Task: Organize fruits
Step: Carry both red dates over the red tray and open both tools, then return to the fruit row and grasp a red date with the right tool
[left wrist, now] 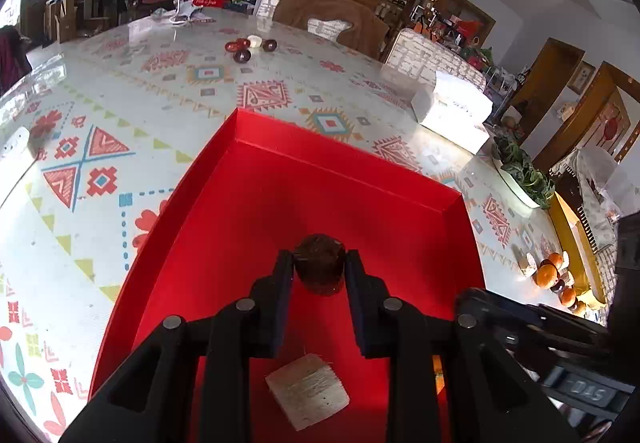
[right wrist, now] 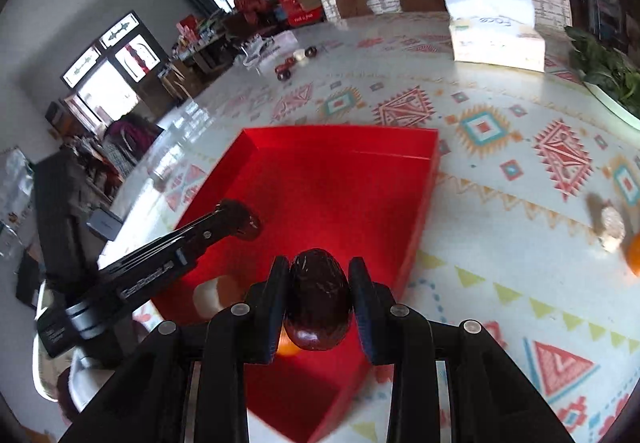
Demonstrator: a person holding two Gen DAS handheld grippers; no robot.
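Observation:
A shallow red box [left wrist: 320, 199] lies on the patterned table; it also shows in the right wrist view [right wrist: 340, 179]. My left gripper [left wrist: 320, 263] is shut on a dark brown round fruit [left wrist: 320, 267] and holds it over the box floor. My right gripper [right wrist: 319, 285] is shut on a dark maroon egg-shaped fruit [right wrist: 318, 303] over the box's near right side. In the right wrist view the left gripper [right wrist: 236, 219] reaches in from the left with its fruit. A pale cut block [left wrist: 308, 389] lies in the box under my left gripper. An orange piece [right wrist: 288, 347] shows beneath the right gripper.
Several dark red fruits and a white one [left wrist: 250, 47] lie at the table's far side. Oranges and dark fruits [left wrist: 556, 279] lie right of the box. A tissue box [left wrist: 452, 111] and a plate of greens [left wrist: 520, 171] stand at the right. A pale fruit [right wrist: 610, 227] lies on the table.

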